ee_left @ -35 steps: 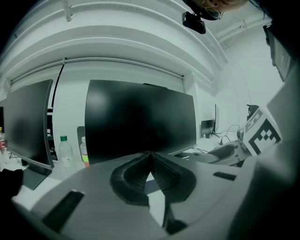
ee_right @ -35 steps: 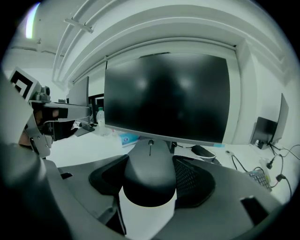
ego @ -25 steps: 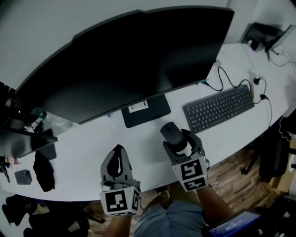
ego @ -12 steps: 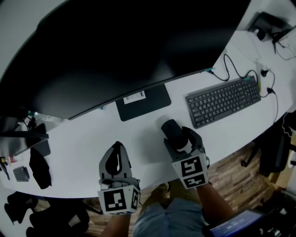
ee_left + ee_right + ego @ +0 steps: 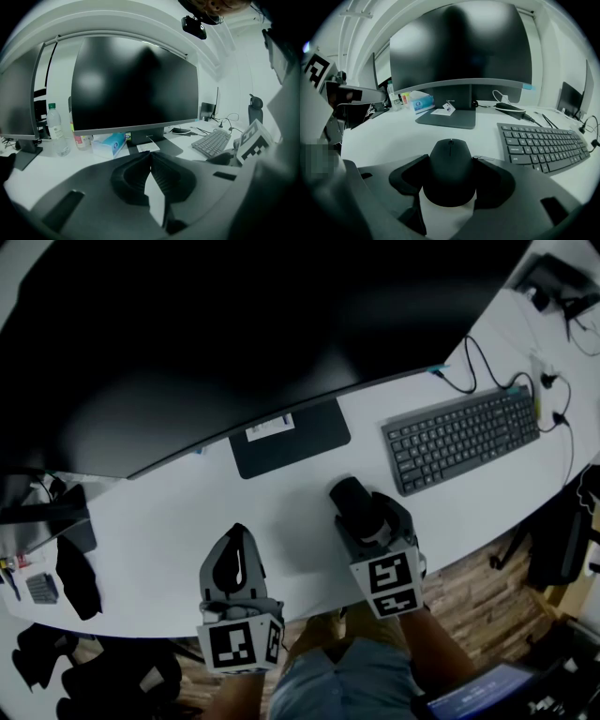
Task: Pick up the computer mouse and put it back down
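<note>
The black computer mouse (image 5: 351, 497) sits between the jaws of my right gripper (image 5: 362, 508), which is shut on its two sides. In the right gripper view the mouse (image 5: 450, 173) fills the gap, its nose and scroll wheel pointing away toward the monitor. It is low over the white desk (image 5: 187, 521); whether it touches the desk I cannot tell. My left gripper (image 5: 235, 534) hangs to the left over the desk's front edge. Its jaws meet at the tips with nothing between them, as the left gripper (image 5: 150, 155) also shows in its own view.
A wide dark monitor (image 5: 234, 334) stands behind, its flat stand base (image 5: 291, 439) just beyond the mouse. A black keyboard (image 5: 464, 437) lies to the right, with cables (image 5: 487, 367) past it. A water bottle (image 5: 55, 133) and a tissue box (image 5: 110, 143) stand at the left.
Both grippers have sunk a little toward the desk. The mouse has stayed in the right gripper's jaws. The monitor fills more of the head view.
</note>
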`<state>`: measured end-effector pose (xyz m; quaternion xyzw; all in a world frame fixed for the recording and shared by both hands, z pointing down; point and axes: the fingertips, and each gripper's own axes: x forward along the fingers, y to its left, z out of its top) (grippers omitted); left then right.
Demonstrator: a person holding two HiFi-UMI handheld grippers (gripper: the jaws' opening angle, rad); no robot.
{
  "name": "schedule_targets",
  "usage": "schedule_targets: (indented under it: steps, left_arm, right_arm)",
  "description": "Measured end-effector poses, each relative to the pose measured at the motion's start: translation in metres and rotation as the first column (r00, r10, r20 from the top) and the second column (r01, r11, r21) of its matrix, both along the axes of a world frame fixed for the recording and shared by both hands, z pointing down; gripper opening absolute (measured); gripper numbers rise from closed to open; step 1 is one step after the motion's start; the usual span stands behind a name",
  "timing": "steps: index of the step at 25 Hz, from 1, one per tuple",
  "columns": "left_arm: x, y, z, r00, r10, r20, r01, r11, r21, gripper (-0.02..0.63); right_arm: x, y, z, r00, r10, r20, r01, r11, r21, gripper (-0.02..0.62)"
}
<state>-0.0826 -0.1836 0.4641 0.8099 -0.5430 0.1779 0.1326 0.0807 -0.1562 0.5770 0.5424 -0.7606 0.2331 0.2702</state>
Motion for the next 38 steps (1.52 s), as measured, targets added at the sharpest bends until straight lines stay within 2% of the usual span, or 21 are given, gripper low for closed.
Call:
schedule_targets:
  steps: [13,19,25,30,34,38]
  left_arm:
    - [0.002,0.000,0.004,1.000,0.000,0.005,0.000,1.000,-0.005,0.008]
    - [0.002,0.004,-0.009,1.000,0.003,0.004,-0.003,1.000,0.016,0.008]
    - [0.000,0.006,-0.034,1.000,-0.002,-0.009,0.003,0.997,0.079,0.008]
    - [-0.003,0.010,-0.072,0.999,-0.003,-0.033,0.009,0.986,0.166,0.008]
    - [-0.005,0.018,-0.109,0.998,0.002,-0.056,0.012,0.969,0.245,0.008]
    - [-0.010,0.030,-0.151,0.996,0.005,-0.084,0.023,0.944,0.330,0.008]
  right_arm:
    - [-0.001,0.001,0.009,1.000,-0.009,-0.010,0.009,1.000,-0.019,0.308]
    - [0.000,0.000,0.000,1.000,-0.012,-0.004,0.012,1.000,0.005,0.339]
    - [-0.005,-0.008,-0.036,1.000,-0.022,0.000,0.021,0.996,0.087,0.339]
    - [-0.013,-0.014,-0.090,0.999,-0.026,0.031,0.019,0.981,0.194,0.330]
    - [-0.021,-0.014,-0.144,0.998,-0.038,0.045,0.023,0.953,0.302,0.305]
    - [-0.031,-0.008,-0.202,0.997,-0.066,0.045,0.040,0.900,0.435,0.251]
